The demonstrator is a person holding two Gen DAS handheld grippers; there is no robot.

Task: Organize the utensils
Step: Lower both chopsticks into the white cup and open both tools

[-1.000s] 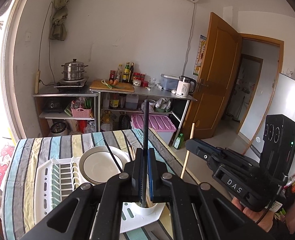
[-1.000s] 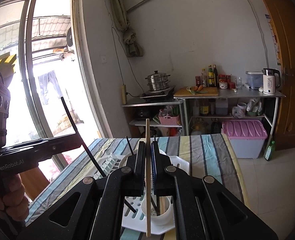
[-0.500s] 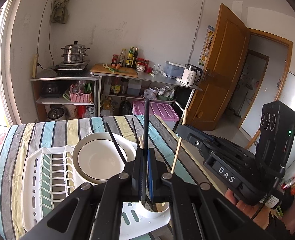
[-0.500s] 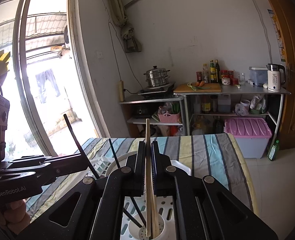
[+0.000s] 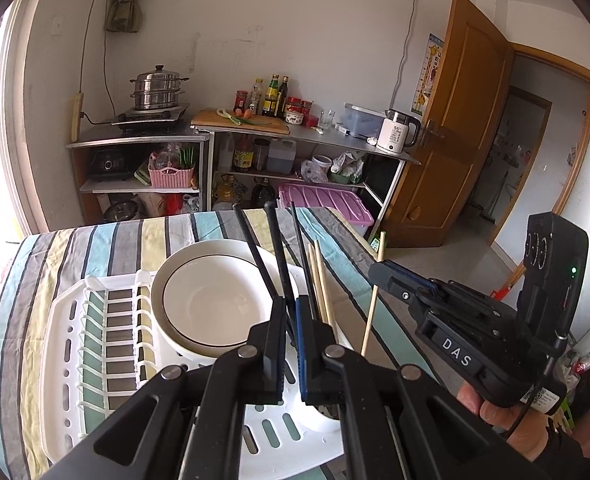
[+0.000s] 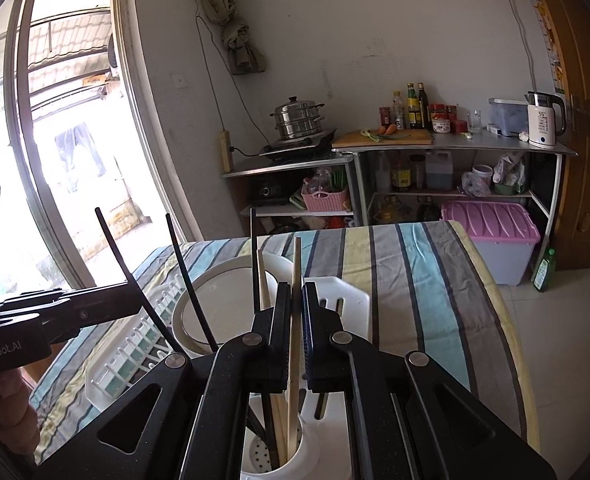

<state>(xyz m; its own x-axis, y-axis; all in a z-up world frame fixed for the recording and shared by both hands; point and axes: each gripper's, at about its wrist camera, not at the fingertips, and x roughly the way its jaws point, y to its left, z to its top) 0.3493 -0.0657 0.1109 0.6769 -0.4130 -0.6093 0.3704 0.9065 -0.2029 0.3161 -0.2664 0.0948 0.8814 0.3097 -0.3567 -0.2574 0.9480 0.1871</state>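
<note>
My left gripper [image 5: 290, 312] is shut on a black chopstick [image 5: 276, 248], upright over the white utensil cup [image 5: 315, 416] at the corner of the white dish rack [image 5: 67, 344]. My right gripper [image 6: 294, 296] is shut on a wooden chopstick [image 6: 295, 320] whose lower end is inside the same cup [image 6: 279, 460]. The cup holds other black and wooden chopsticks. In the left wrist view the right gripper [image 5: 379, 274] holds its wooden chopstick [image 5: 373, 300] to the right of the cup. In the right wrist view the left gripper [image 6: 133, 294] shows at the left with its black chopstick [image 6: 113, 244].
A white bowl [image 5: 211, 300] sits in the rack beside the cup. The rack lies on a striped tablecloth [image 6: 415, 272]. Behind stand metal shelves with a steamer pot [image 5: 157, 88], bottles, a kettle [image 5: 395, 132] and a pink-lidded bin [image 6: 491, 216]. A wooden door [image 5: 447, 120] is at the right.
Both grippers have come down toward the utensil cup. The wooden chopstick's lower end has gone into the cup, and the black chopstick has sunk lower between the left fingers.
</note>
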